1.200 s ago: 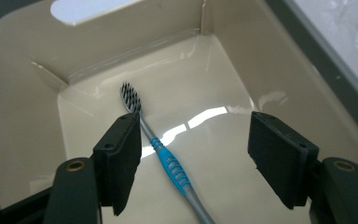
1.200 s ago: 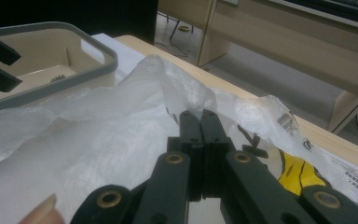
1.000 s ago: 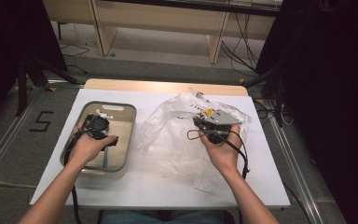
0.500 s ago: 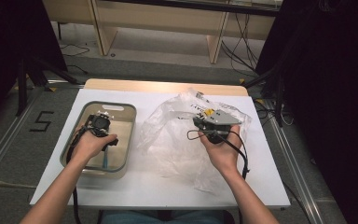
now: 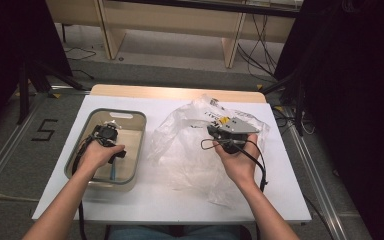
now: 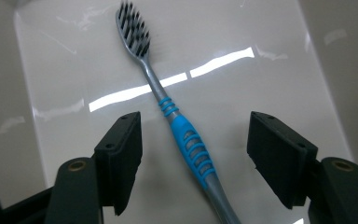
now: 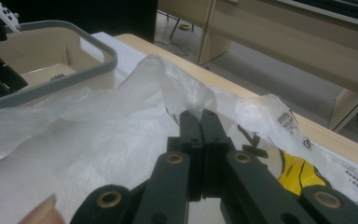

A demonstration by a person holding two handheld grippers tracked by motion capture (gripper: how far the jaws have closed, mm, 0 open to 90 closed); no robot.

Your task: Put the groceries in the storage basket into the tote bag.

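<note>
A grey toothbrush with a blue grip [image 6: 182, 135] lies on the floor of a beige bin [image 5: 136, 146], its dark bristles pointing away; its blue end shows in the high view [image 5: 113, 172]. My left gripper [image 6: 193, 161] hangs over it inside the bin [image 5: 108, 135], open, one jaw on each side of the handle and not touching it. My right gripper [image 7: 199, 119] is shut on a pinched fold of a clear plastic bag [image 7: 121, 135], holding that edge up above the table [image 5: 215, 131]. The bag [image 5: 185, 150] spreads over the table's middle.
The bin has a grey rim [image 7: 70, 84] and stands at the table's left. The white table [image 5: 145, 200] ends in a wooden strip [image 5: 175, 92] at the far side. Printed yellow and black marks [image 7: 303, 175] show on the bag. Cables trail from both grippers.
My left hand has sunk a little deeper into the bin toward the toothbrush. The right hand and the bag have kept still.
</note>
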